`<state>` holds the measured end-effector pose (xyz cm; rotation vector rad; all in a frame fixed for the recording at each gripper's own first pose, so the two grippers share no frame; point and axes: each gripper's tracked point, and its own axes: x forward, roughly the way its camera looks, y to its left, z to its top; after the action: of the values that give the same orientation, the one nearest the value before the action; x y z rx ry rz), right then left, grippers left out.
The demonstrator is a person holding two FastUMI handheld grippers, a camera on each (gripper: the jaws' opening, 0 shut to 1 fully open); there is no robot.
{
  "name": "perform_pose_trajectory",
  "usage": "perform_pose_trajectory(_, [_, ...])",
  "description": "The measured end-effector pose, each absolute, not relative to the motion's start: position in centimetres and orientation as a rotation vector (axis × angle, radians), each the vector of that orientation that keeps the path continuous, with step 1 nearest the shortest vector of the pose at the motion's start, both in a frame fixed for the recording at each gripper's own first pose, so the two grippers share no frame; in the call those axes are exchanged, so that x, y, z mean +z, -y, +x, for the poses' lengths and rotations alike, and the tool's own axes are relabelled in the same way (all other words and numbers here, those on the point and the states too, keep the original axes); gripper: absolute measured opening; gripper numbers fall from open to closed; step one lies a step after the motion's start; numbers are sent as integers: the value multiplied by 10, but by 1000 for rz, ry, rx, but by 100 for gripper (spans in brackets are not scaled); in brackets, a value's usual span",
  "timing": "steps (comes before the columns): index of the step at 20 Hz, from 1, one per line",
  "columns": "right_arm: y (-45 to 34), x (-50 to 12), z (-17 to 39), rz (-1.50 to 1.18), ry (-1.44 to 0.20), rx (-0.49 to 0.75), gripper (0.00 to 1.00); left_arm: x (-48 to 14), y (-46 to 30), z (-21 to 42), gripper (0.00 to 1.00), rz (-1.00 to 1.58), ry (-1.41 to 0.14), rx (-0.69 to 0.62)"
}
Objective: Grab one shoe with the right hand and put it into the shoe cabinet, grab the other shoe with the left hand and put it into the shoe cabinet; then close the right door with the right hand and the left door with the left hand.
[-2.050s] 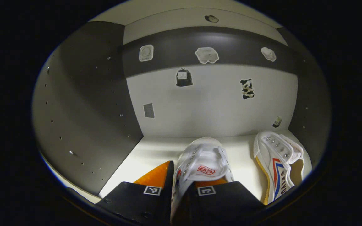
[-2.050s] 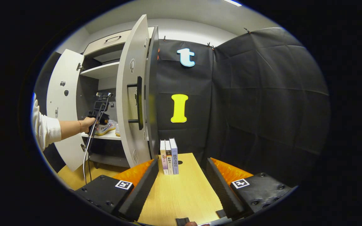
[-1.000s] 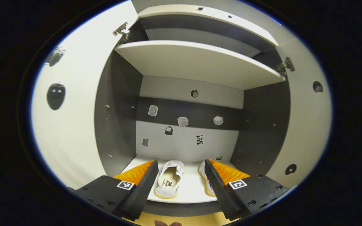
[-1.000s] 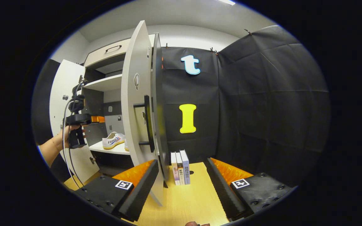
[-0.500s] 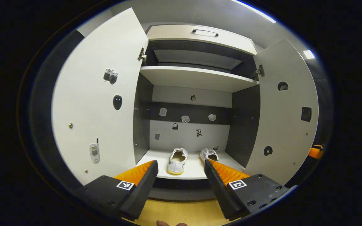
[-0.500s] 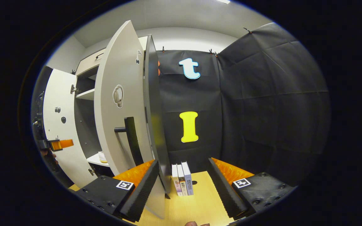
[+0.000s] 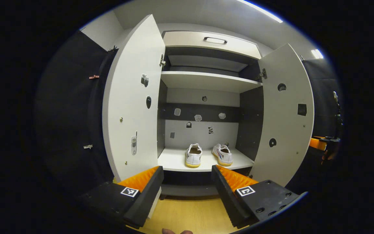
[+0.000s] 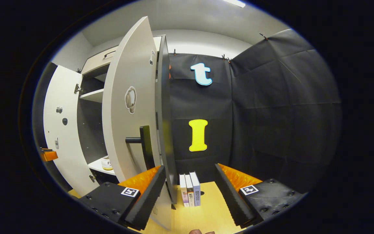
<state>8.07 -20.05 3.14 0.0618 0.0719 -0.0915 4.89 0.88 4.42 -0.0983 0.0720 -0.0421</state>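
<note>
Your two white shoes sit side by side on the cabinet's lower shelf — heels toward you. Beside the cabinet, three books stand upright on your wooden worktop.

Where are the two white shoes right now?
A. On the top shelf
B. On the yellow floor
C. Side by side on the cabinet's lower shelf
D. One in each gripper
C: both shoes sit side by side on the lower shelf, doors open.
</note>
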Motion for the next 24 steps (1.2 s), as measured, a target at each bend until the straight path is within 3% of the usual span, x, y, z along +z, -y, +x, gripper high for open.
perform_pose_trajectory(1, [198, 34, 82, 48, -62, -101, 100, 39, -16, 41, 93, -82, -76, -39])
perform_pose_trajectory(10, [148, 33, 73, 24, -50, -131, 98, 35, -75, 12, 93, -61, -66, -24])
perform_pose_trajectory(24, [36, 58, 100, 86, 6, 49, 99, 50, -174, 14, 93, -88, -30, 100])
